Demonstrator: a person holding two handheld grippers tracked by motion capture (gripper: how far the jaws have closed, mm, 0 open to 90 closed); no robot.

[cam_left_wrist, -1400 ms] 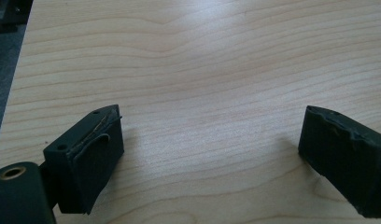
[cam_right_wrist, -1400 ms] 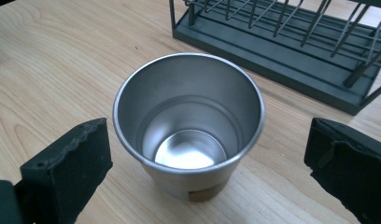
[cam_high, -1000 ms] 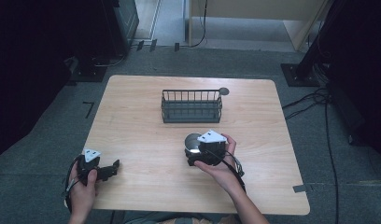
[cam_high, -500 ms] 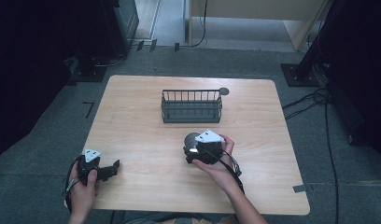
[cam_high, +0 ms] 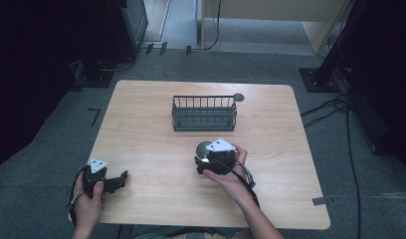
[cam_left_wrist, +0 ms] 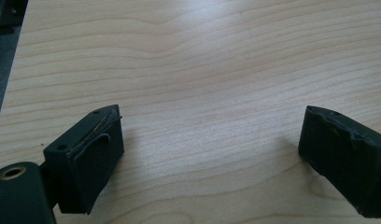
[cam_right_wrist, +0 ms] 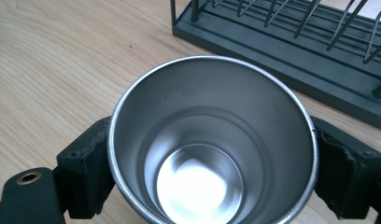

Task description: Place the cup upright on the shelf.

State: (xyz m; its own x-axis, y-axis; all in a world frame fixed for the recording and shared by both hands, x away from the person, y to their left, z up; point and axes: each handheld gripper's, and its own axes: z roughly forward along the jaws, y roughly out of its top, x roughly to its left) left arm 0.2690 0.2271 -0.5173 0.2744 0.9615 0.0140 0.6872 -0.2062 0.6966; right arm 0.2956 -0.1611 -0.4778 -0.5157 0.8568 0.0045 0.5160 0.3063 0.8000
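Wooden bench [cam_high: 141, 124] seen from above. The right gripper [cam_right_wrist: 212, 154] has just closed its jaws on the sides of an upright, empty steel cup [cam_right_wrist: 212, 140], which stands mid-bench just in front of an empty black wire basket [cam_high: 204, 113]. Bare wood lies open to the left. The left gripper [cam_left_wrist: 212, 140] rests near the front left edge, jaws released over bare wood.

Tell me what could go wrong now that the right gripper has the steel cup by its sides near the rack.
The right gripper has just closed on the steel cup, whose walls look smooth and tapered, so it might slip out when lifted. The wire rack stands close behind; a low carry could knock its rim. The left gripper sits open and apart, unable to steady anything.
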